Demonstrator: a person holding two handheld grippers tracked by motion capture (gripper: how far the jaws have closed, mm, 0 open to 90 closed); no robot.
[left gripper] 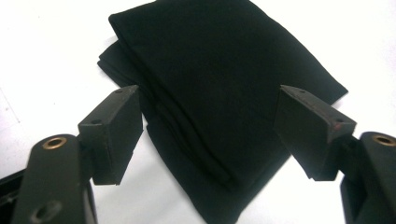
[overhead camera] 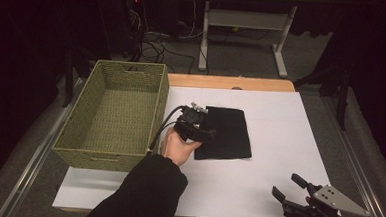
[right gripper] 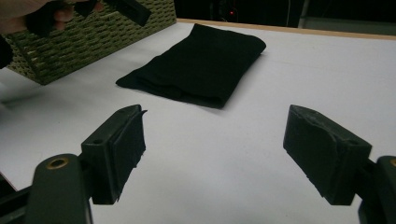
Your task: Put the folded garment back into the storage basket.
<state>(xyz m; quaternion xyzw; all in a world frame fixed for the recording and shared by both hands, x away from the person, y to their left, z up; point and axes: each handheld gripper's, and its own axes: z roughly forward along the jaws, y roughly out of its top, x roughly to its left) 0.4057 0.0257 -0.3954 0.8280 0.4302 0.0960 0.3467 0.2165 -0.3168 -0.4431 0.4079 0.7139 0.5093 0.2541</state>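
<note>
Grippers, two, both wide open, empty: left gripper, right gripper; one folded black cloth; one basket.

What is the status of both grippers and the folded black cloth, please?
Left gripper open over folded black cloth. Right gripper open, clear. Nothing in the way.

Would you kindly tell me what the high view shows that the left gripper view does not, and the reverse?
The high view alone gives the empty woven basket left of the folded black cloth, the right gripper near the white table's front right corner, and the person's left hand. The left gripper view alone gives the left gripper's fingers close up, spread wide with nothing clamped, plus the cloth's stacked folds. Both share the cloth on the white table.
</note>
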